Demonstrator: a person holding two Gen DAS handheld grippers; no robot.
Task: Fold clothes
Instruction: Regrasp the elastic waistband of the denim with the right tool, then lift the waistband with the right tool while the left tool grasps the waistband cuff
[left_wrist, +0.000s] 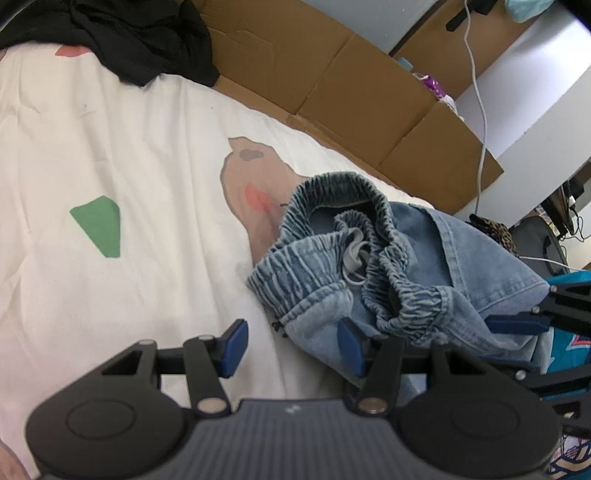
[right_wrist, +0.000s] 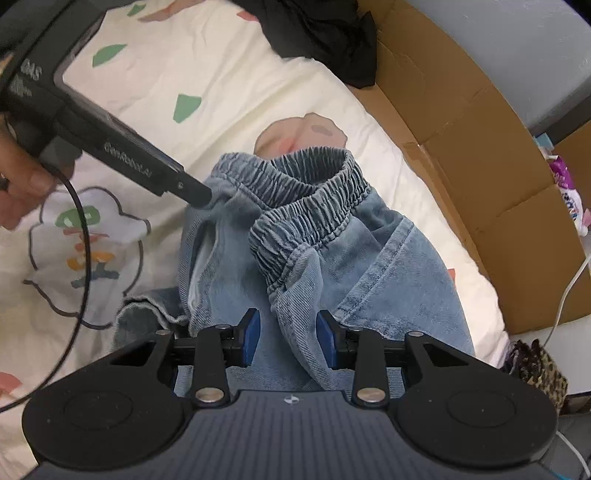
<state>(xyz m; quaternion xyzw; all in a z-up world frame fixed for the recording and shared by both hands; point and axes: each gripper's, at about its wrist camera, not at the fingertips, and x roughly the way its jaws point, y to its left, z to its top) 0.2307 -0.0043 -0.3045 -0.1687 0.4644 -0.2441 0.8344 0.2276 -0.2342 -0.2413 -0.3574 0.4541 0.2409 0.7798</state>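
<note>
your left tool (left_wrist: 290, 345) is open, jeans (left_wrist: 369, 266) at its right pad on the bed (left_wrist: 110, 147). right tool (right_wrist: 289, 338) open, denim between pads. only the right view shows your hand (right_wrist: 22, 177).

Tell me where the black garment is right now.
The black garment lies crumpled at the bedsheet's far edge, upper left in the left wrist view, beside the cardboard box.
</note>
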